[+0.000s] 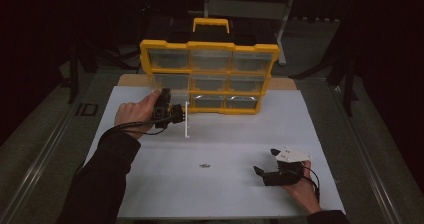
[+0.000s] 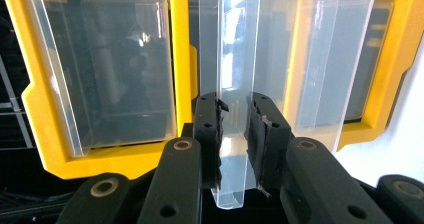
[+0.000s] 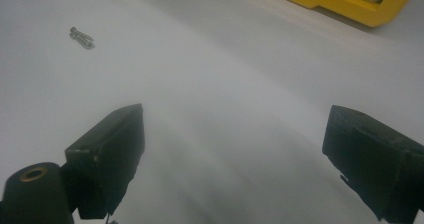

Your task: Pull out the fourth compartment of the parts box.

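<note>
While the left hand point(image 1: 134, 113) reaches forward over the white table point(image 1: 150, 194), its forearm stretched out from the near edge in a dark sleeve, the left gripper point(image 2: 234, 121) points level toward the front of the yellow organiser point(image 1: 210, 46) standing at the far side. Its jaws pinch the front lip of a clear drawer point(image 2: 240, 59), the pads pressed against either side of the transparent tab. That drawer sits partly drawn out of the organiser's lower left corner, its long axis running from the cabinet toward the person, its front face upright and edge-on in the high view. Beside it, the neighbouring clear drawers sit flush in their yellow frames. On the other side, the right hand point(image 1: 300, 184) rests low near the front right corner of the table, well apart from the organiser, with the right gripper point(image 3: 235, 149) angled toward the middle of the table and its jaws spread wide around nothing. A small metal screw point(image 1: 203, 165) lies on the bare surface between the two hands, nearer the right gripper.
</note>
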Tool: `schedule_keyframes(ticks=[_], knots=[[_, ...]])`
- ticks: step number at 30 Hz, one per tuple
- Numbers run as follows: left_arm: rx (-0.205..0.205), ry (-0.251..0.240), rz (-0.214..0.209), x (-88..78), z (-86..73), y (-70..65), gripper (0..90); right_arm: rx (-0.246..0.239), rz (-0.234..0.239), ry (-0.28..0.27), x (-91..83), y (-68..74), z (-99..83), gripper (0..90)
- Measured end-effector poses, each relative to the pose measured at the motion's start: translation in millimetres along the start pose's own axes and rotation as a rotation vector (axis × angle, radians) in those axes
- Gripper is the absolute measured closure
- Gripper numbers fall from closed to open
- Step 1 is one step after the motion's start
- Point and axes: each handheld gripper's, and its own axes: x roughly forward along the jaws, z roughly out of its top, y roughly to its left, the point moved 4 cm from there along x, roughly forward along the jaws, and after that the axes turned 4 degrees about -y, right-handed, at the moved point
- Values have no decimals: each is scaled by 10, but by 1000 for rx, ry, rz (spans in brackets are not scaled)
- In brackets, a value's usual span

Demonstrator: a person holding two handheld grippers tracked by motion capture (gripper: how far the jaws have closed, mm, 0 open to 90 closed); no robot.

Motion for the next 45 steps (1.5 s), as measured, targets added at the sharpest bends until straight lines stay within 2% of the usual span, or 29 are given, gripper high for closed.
schedule_keyframes(ticks=[14,22,26,30,32,33,36,37,41,45], knots=[[2,5,3,-106,19,-32,765,-1,0,2,2,2,-1,100],[-13,11,27,-138,27,-69,757,-1,0,2,2,2,-2,100],[-12,5,52,-181,35,-137,697,-1,1,3,4,3,-2,100],[-22,-7,49,-210,39,-203,652,0,1,2,3,8,-1,100],[-30,-7,26,-230,27,-288,630,0,0,4,4,5,-2,100],[-30,-7,26,-230,27,-288,614,0,0,3,7,5,-3,100],[-88,-8,-20,-254,-10,-376,582,0,1,2,8,7,-3,100],[-88,-8,-20,-254,-10,-376,570,-1,1,3,8,6,-3,100],[-218,-17,-72,-299,-72,-449,522,0,1,3,7,6,-3,100],[-298,-23,-102,-329,-100,-519,482,-1,2,2,10,6,-5,100]])
